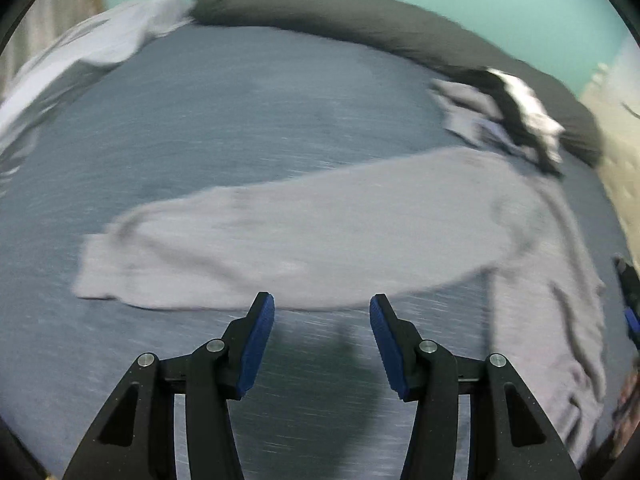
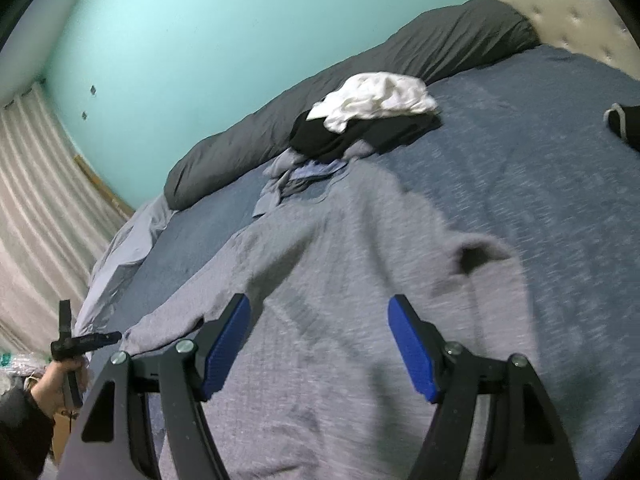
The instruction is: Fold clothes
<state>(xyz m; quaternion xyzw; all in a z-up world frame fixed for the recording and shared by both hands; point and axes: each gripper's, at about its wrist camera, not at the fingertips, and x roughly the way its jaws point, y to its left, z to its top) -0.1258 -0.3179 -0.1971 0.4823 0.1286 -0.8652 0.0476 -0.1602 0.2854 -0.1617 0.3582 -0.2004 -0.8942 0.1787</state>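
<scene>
grey sweater [image 2: 320,280] spread flat, no readable writing

Teal wall [image 2: 208,40] at twelve o'clock. Pleated curtain [image 2: 36,200] at nine. Tufted headboard [image 2: 560,8] at one o'clock.

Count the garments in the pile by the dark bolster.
3 show: a white one on top, a black one under it, and a light blue one at the bottom, near the grey sweater. More may be hidden beneath.

Left gripper [image 1: 322,316] agape above blue bedspread [image 1: 200,120], grey sweater [image 1: 320,232] beyond.
</scene>
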